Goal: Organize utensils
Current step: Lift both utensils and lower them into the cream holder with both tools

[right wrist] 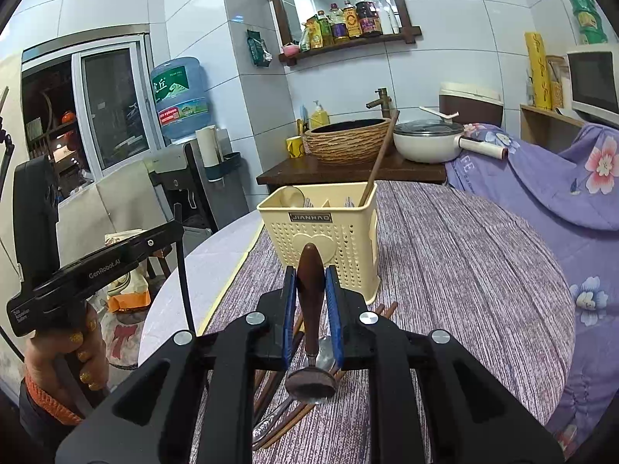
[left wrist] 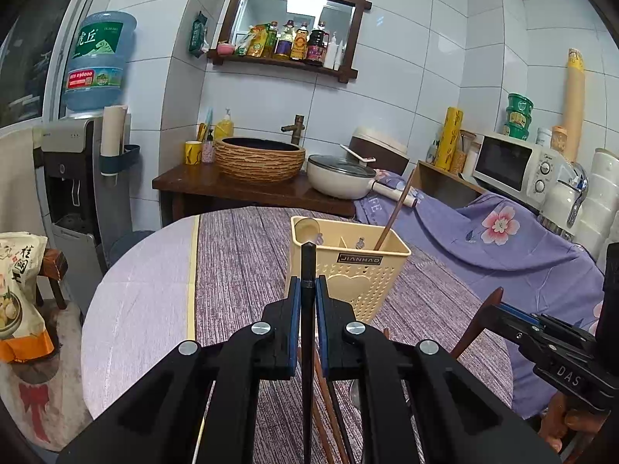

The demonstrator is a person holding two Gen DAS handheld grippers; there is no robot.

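While both handheld grippers angle slightly downward toward a cream utensil caddy on the purple-clothed round table, the left gripper is clamped on a thin black chopstick and the right gripper pinches the brown wooden handle of a spoon, its bowl hanging toward the camera. Inside the caddy's compartments stand a pale spoon at the left end, a brown chopstick leaning out of the right end, and utensil tips between. Just in front of the caddy, loose brown chopsticks and a metal spoon lie on the cloth.
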